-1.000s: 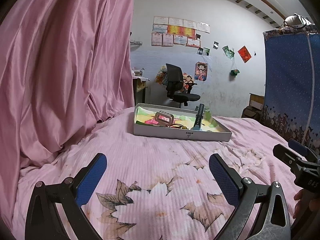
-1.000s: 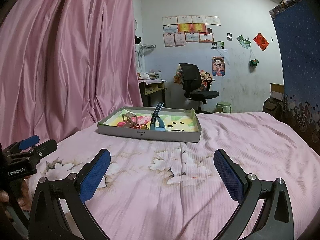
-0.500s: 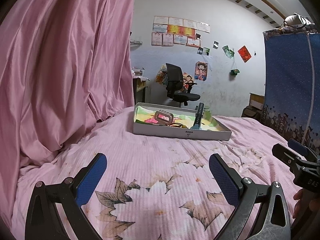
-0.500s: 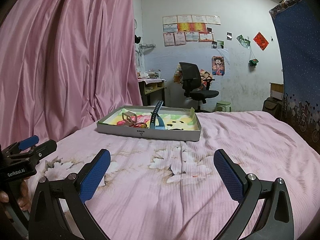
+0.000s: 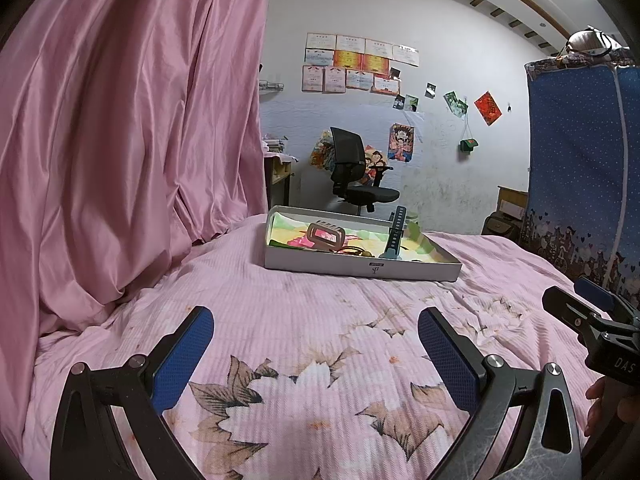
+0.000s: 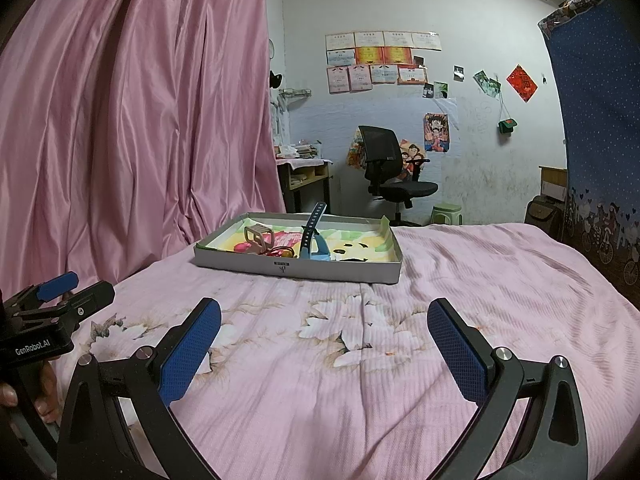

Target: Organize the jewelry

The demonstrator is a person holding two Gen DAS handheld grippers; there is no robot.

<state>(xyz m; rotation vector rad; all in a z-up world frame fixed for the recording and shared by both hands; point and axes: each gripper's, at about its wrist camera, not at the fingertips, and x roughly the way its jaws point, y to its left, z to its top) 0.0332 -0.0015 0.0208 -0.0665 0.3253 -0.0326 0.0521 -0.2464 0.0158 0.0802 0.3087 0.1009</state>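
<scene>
- Left gripper [image 5: 316,344] hovers over the pink bedspread [image 5: 320,320], fingers spread wide, holding nothing.
- Right gripper [image 6: 324,336] likewise gapes empty.
- Grey tray [image 6: 340,272] ahead holds a hair claw [image 6: 259,238] and blue watch band [image 6: 310,236].

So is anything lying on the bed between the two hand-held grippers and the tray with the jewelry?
Nothing visible. Both the left hand-held gripper and the right hand-held gripper are open and empty, and only bare floral bedspread lies between them and the tray.
</scene>
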